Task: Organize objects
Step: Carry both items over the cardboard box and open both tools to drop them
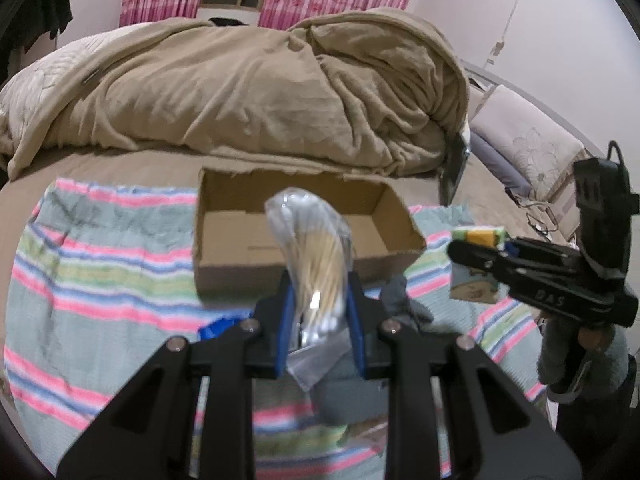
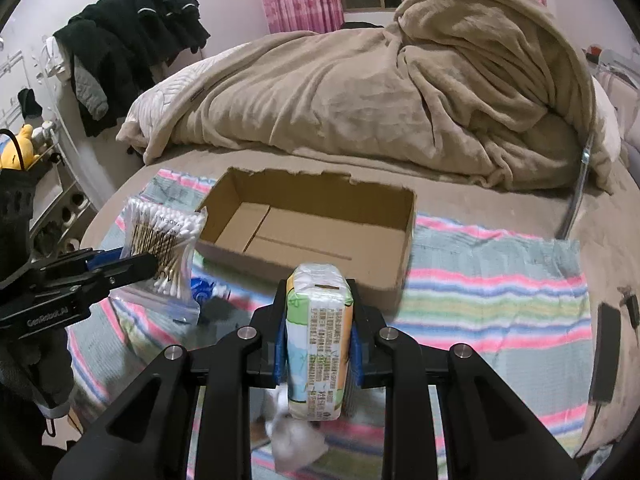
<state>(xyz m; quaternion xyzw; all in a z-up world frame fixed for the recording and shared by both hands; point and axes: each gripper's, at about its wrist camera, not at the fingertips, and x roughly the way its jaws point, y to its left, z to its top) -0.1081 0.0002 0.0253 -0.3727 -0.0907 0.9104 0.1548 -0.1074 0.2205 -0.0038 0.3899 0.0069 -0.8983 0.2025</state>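
The left gripper (image 1: 318, 312) is clenched on a swab bag (image 1: 310, 240), frame centre; the right gripper (image 2: 319, 320) grips a tissue pack (image 2: 318, 332). Both hover before the empty box (image 2: 404, 236). Both look light and soft; the slick bag probably needs a mid-body grip.

Bed (image 2: 460, 204) bears striped towel (image 2: 480, 280), cardboard box (image 2: 304, 256), heaped blanket (image 2: 360, 92)

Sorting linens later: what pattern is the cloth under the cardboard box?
Horizontal stripes on the cloth: pink, teal, green, blue; clearest in right wrist view.
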